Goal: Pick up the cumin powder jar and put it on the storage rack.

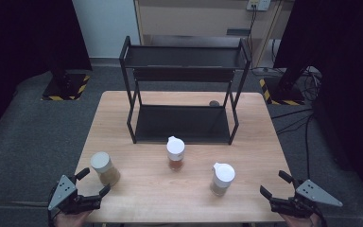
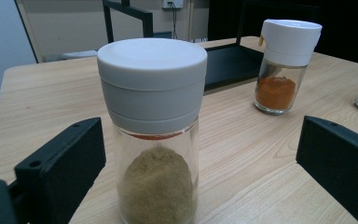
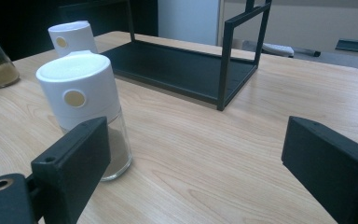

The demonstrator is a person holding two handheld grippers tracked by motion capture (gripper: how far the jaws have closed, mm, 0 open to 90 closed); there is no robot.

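At the table's near edge, the left gripper (image 1: 92, 183) sits with jaws spread wide, a tan-spice jar (image 1: 105, 168) standing upright just beyond them, untouched. The right gripper (image 1: 276, 184) waits at the opposite corner, jaws likewise apart, near a white-capped shaker (image 1: 222, 178). Farther in stands an orange-spice shaker (image 1: 175, 153), and behind it a black two-tier rack (image 1: 184, 90) on the wooden table (image 1: 260, 142).

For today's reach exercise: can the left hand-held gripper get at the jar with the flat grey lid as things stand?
Probably yes: the left hand-held gripper is open, the jar stands just ahead, with nothing between.
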